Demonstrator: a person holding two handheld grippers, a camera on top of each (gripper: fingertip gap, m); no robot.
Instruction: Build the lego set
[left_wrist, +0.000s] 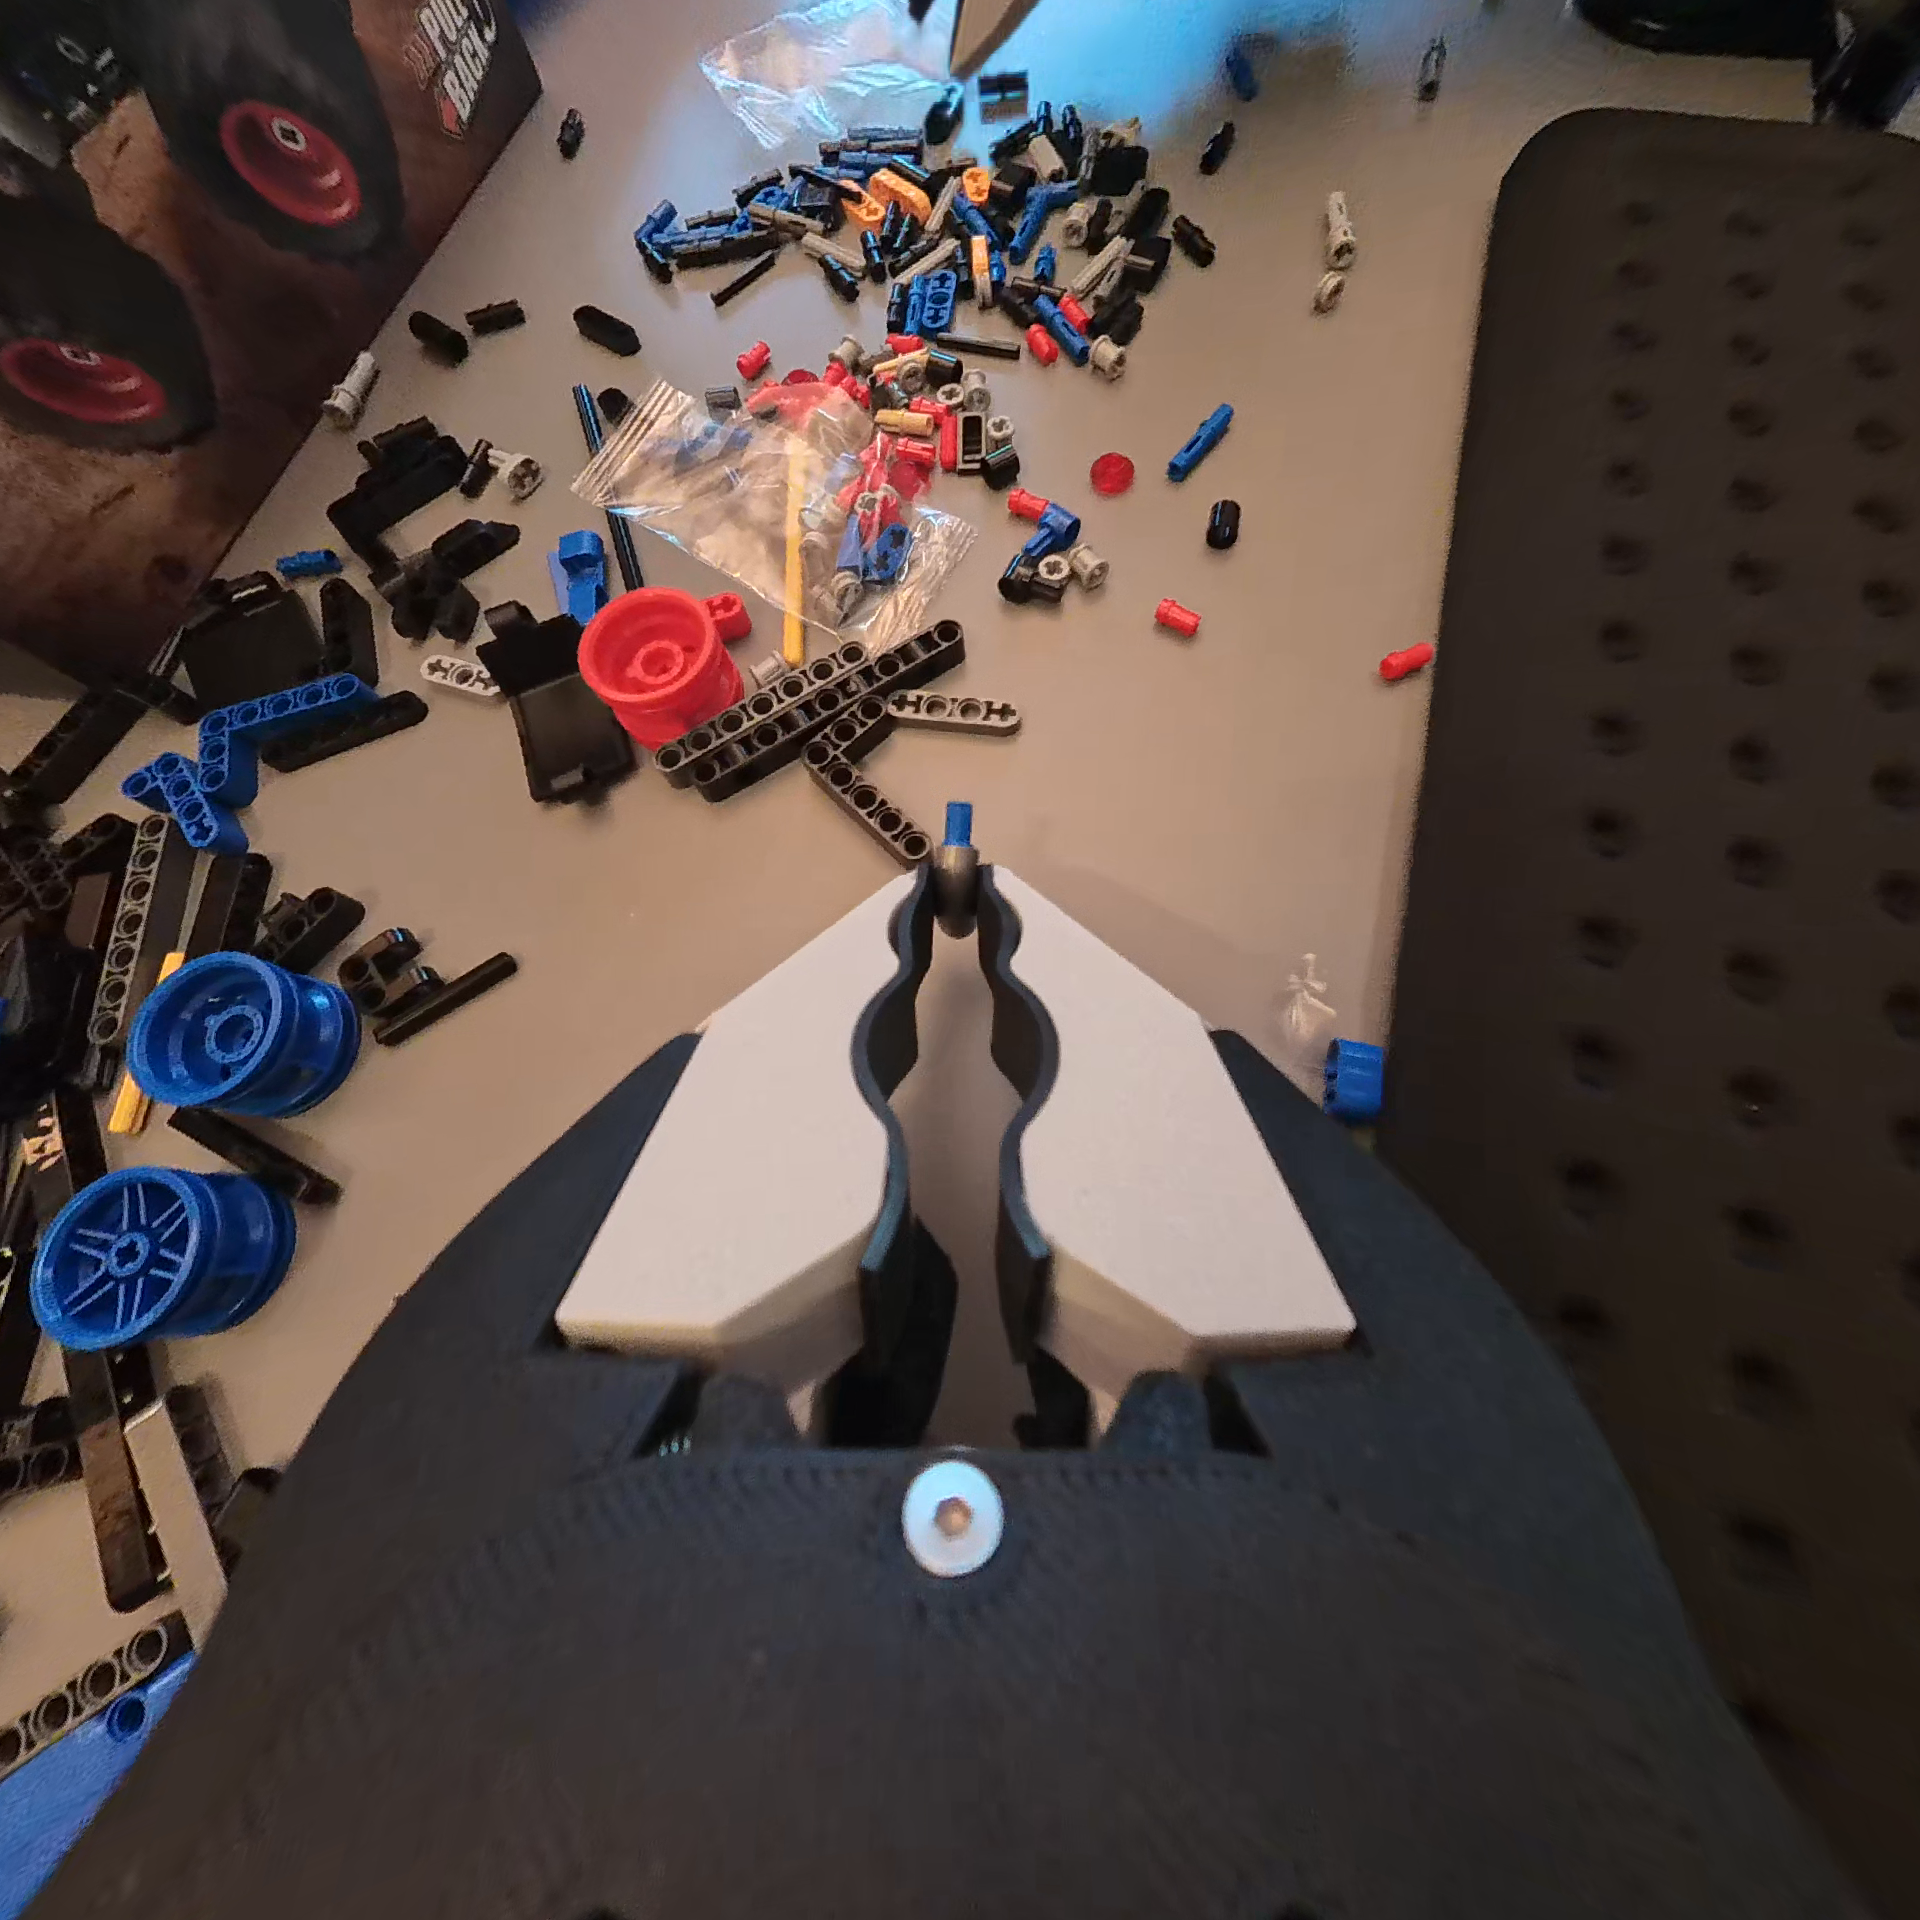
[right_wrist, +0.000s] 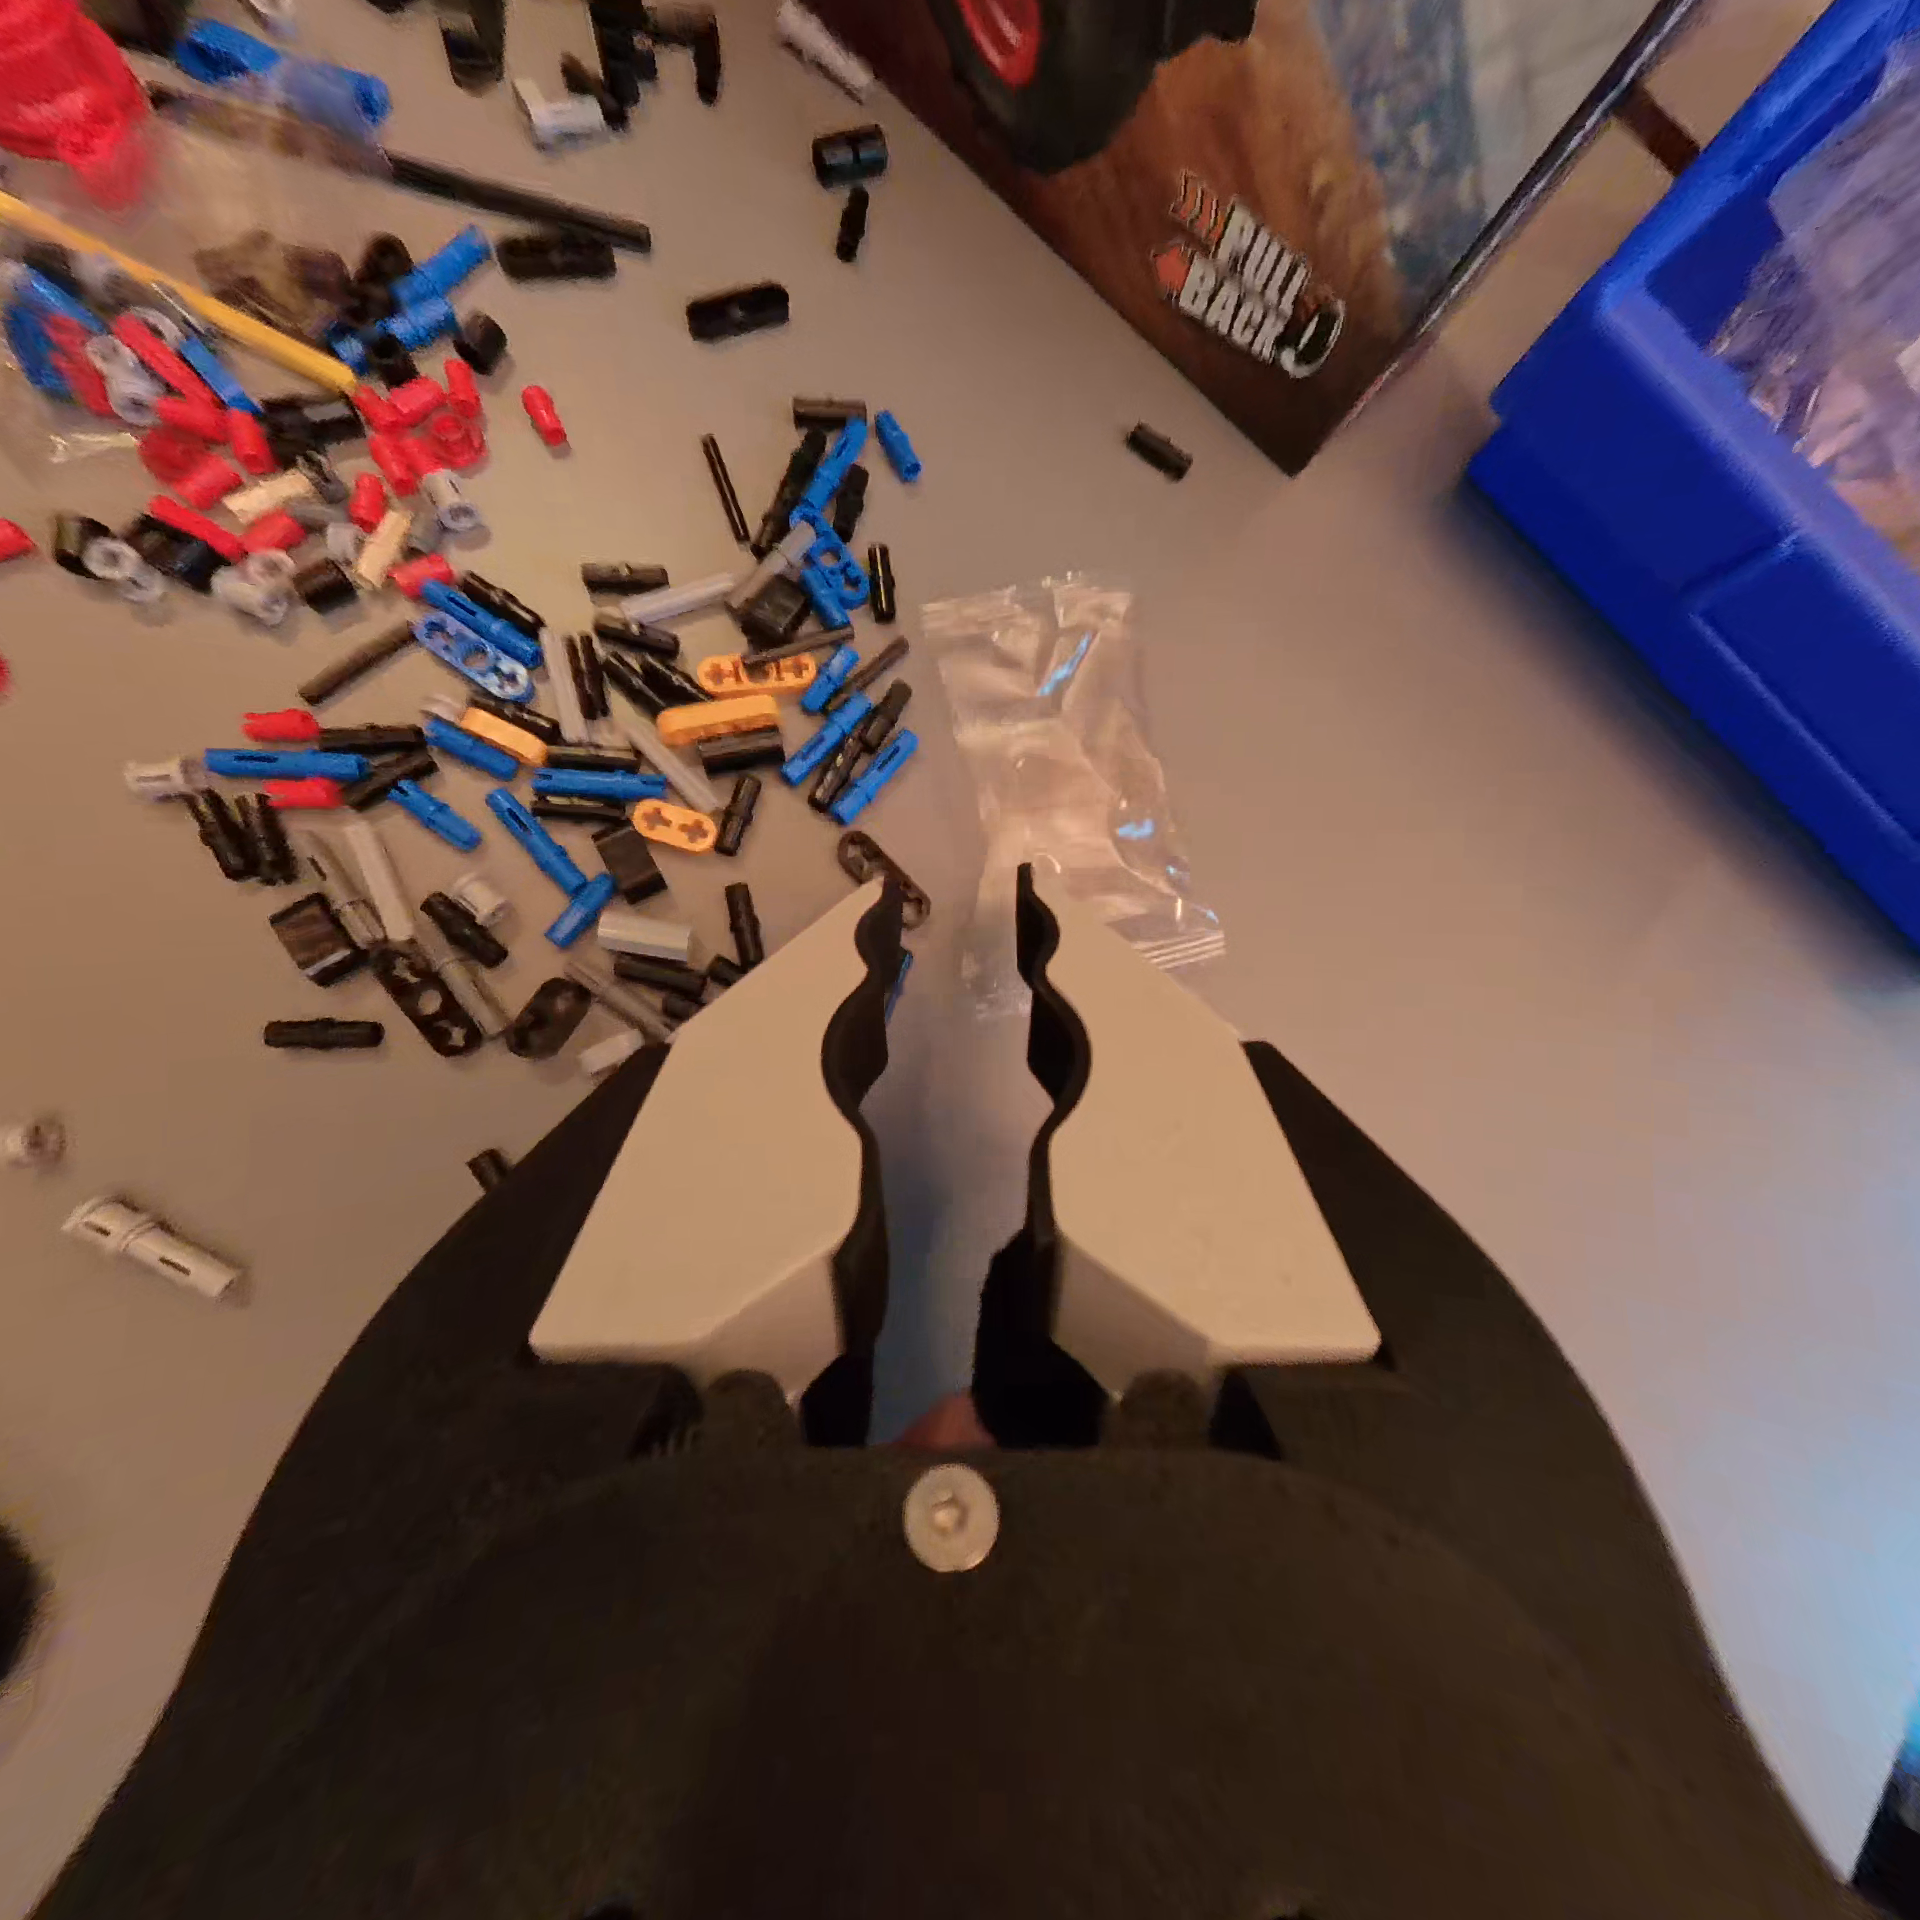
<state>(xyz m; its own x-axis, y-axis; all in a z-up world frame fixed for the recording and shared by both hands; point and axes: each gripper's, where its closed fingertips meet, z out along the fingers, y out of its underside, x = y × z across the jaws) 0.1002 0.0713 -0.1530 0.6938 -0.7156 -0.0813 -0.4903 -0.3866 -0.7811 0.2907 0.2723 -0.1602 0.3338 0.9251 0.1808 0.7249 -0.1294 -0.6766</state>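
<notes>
Left tool (left_wrist: 956, 883) of mine pinches a grey connector with blue pin (left_wrist: 957, 858); right tool (right_wrist: 956, 894) gapes empty over the tabletop (right_wrist: 1351, 935), crinkled clear bag (right_wrist: 1070, 769) at twelve o'clock, glossy blue bin (right_wrist: 1683, 520) at two.

You have bare desk (left_wrist: 1195, 790) just ahead of your left gripper (left_wrist: 954, 883), hemmed by black beams (left_wrist: 810, 717) to the left and the black perforated mat (left_wrist: 1683, 727) to the right, with scattered pins (left_wrist: 935, 239) beyond.
</notes>
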